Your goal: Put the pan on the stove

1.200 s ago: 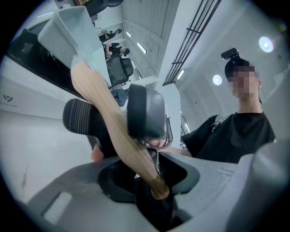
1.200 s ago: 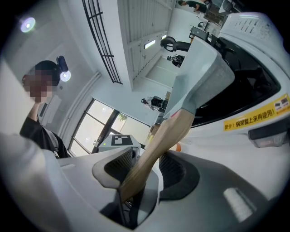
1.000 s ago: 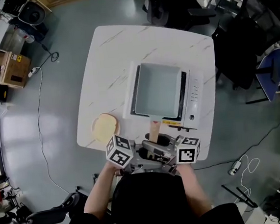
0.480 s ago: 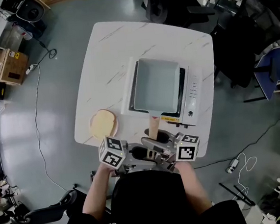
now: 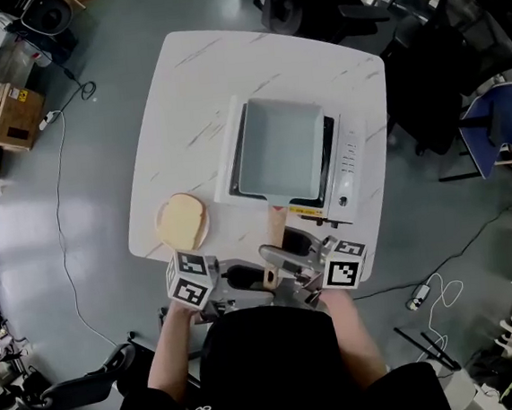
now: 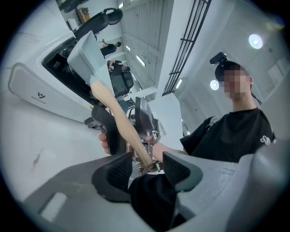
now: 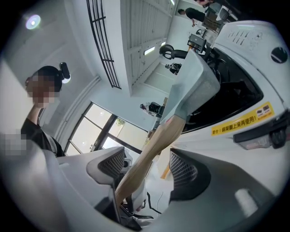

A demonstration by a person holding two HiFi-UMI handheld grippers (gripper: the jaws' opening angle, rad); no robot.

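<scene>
Pan: pale grey square pan (image 5: 279, 149) sits on white stove (image 5: 347, 168), wooden handle (image 5: 276, 227) jutting off the stove's front edge.
Left gripper (image 6: 147, 166), own view only: jaws wide, handle tip between.
Right gripper (image 7: 146, 171), own view only: jaws spread around handle.
Change: left gripper farther from stove than a second ago.

Left gripper (image 5: 249, 277) farther from right gripper (image 5: 284, 260).

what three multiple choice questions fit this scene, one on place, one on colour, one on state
1. Where is the pan? A on the stove; B on the floor; C on the bread
2. What colour is its handle? A black; B light wood; C red
3. How do the left gripper jaws stand? A shut together; B apart, handle end between them; C clamped on bread

Answers: 1 A, the head view shows it on the stove's top; 2 B, tan wood in every view; 3 B, the left gripper view shows the pads wide apart.
</scene>
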